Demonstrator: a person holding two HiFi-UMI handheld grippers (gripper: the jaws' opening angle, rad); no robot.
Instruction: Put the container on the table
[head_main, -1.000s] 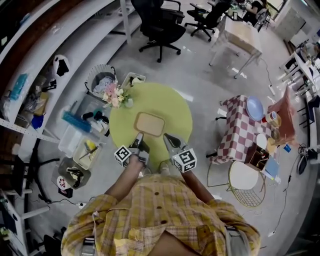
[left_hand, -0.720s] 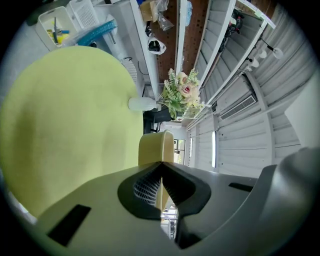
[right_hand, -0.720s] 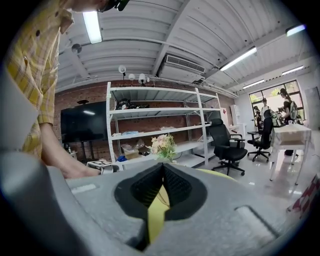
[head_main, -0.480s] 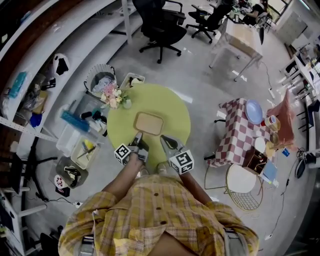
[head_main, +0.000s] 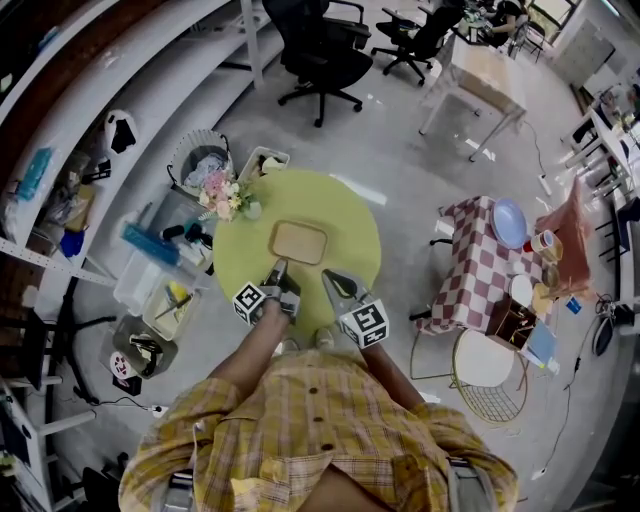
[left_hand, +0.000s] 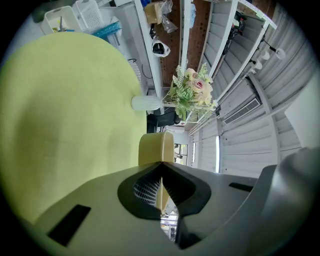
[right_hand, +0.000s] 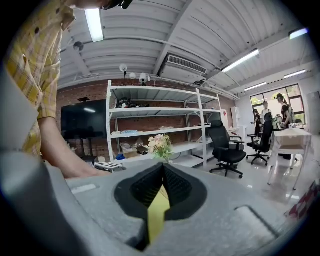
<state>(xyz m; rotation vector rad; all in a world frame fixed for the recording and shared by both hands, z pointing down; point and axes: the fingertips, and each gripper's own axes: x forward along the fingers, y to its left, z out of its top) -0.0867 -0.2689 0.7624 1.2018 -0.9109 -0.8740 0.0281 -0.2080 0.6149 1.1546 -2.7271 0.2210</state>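
A shallow beige container (head_main: 298, 243) rests on the round yellow-green table (head_main: 335, 205). My left gripper (head_main: 279, 266) reaches the container's near left edge. In the left gripper view its jaws (left_hand: 161, 162) are shut on the container's thin rim, and the rest of the container (left_hand: 156, 146) shows just past the tips. My right gripper (head_main: 327, 274) hovers over the table's near side, a little to the right of the container and apart from it. In the right gripper view, the right gripper (right_hand: 162, 166) is shut with nothing held; only a sliver of the table shows behind the tips.
A vase of flowers (head_main: 222, 190) stands at the table's far left edge. Storage bins (head_main: 170, 300) and a basket (head_main: 200, 155) crowd the floor to the left. A checkered table (head_main: 480, 262) and a wire stool (head_main: 490, 365) stand to the right. An office chair (head_main: 325, 50) is beyond.
Almost nothing differs. My left gripper has crept slightly forward at the container's edge; the right gripper and the container stay where they were.
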